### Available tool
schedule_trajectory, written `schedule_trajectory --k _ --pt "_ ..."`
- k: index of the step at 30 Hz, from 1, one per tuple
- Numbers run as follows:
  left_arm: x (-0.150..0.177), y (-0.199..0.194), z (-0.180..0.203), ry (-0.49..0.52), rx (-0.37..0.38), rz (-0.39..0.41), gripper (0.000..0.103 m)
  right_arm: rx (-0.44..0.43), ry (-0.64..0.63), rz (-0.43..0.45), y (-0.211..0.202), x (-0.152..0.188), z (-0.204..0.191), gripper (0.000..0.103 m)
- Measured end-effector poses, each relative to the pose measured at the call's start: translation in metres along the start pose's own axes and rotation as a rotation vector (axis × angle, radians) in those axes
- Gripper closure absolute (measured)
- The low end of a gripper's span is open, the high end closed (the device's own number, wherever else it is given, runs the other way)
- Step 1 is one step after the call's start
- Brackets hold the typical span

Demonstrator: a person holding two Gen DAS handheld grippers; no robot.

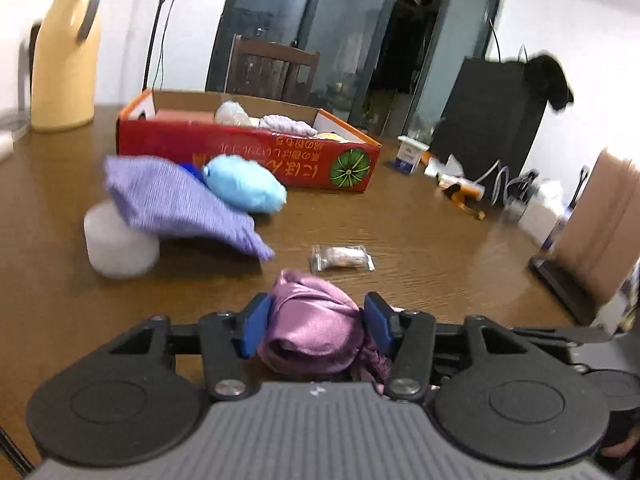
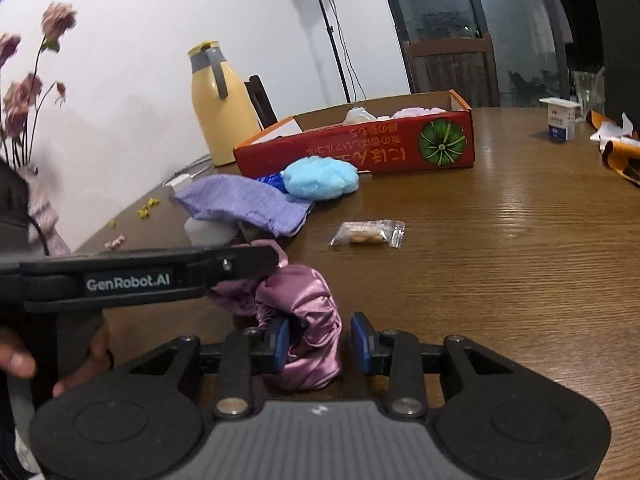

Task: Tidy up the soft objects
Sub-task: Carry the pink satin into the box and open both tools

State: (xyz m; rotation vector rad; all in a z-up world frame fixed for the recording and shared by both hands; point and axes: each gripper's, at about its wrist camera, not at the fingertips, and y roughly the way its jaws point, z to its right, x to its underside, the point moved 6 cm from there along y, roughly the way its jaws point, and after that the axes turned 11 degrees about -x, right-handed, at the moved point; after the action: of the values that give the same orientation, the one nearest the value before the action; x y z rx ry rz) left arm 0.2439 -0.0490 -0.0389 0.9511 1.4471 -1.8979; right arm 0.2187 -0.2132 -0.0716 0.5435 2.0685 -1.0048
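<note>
A pink satin cloth [image 1: 312, 328] is bunched on the brown table [image 1: 400, 216]. My left gripper [image 1: 316, 320] is shut on it, both blue pads against its sides. In the right wrist view my right gripper [image 2: 320, 344] straddles the same pink cloth [image 2: 308, 320]; its left pad touches the fabric, while a gap shows at the right pad, so it stands open. The left gripper [image 2: 272, 260] reaches in from the left over the cloth. Farther back lie a purple cloth [image 1: 180, 204], a light blue plush [image 1: 244, 184] and a red cardboard box [image 1: 248, 152] holding pale soft items [image 1: 286, 124].
A white cylinder [image 1: 116, 244] props up the purple cloth. A clear snack packet [image 1: 340, 258] lies mid-table. A yellow jug [image 1: 66, 60] stands back left, a small carton [image 1: 410, 156] and wrappers [image 1: 460, 192] back right. Dried flowers [image 2: 24, 96] stand at the left edge.
</note>
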Motion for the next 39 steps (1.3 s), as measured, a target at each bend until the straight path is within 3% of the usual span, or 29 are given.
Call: schedule_trajectory --k 4,6,8,13,17,21,26,29,30,34,39 --pt "0.006 0.001 -0.011 -0.071 0.049 -0.045 0.053 -0.020 -0.010 -0.014 0.005 -0.004 0.001 0.092" --pt "-0.005 0.005 -0.012 -0.148 0.077 -0.109 0.064 -0.024 -0.001 -0.004 0.005 -0.013 0.006 0.095" --pt "-0.031 0.007 -0.009 -0.179 0.116 -0.093 0.067 -0.014 -0.020 0.036 0.001 -0.035 0.013 0.096" --pt "-0.136 0.052 0.001 -0.191 0.151 -0.054 0.072 -0.020 -0.125 0.129 0.005 -0.151 0.045 0.096" --pt "-0.227 0.118 0.007 -0.133 0.082 -0.038 0.072 0.006 -0.165 0.099 0.050 -0.243 0.086 0.095" --pt "-0.260 0.223 -0.007 -0.191 0.055 -0.192 0.076 0.095 -0.148 -0.035 0.130 -0.297 0.139 0.095" --pt "-0.251 0.309 -0.019 -0.213 -0.006 -0.317 0.078 0.232 -0.289 -0.208 0.204 -0.295 0.166 0.093" --pt "-0.245 0.336 -0.021 -0.227 -0.025 -0.383 0.075 0.324 -0.389 -0.280 0.227 -0.287 0.173 0.089" --pt "-0.246 0.336 -0.022 -0.223 -0.030 -0.386 0.072 0.333 -0.410 -0.290 0.229 -0.285 0.171 0.087" --pt "-0.251 0.335 -0.023 -0.204 -0.075 -0.402 0.058 0.298 -0.410 -0.292 0.216 -0.289 0.162 0.062" --pt "-0.268 0.291 -0.027 -0.172 -0.069 -0.331 0.056 0.301 -0.353 -0.196 0.168 -0.316 0.153 0.061"
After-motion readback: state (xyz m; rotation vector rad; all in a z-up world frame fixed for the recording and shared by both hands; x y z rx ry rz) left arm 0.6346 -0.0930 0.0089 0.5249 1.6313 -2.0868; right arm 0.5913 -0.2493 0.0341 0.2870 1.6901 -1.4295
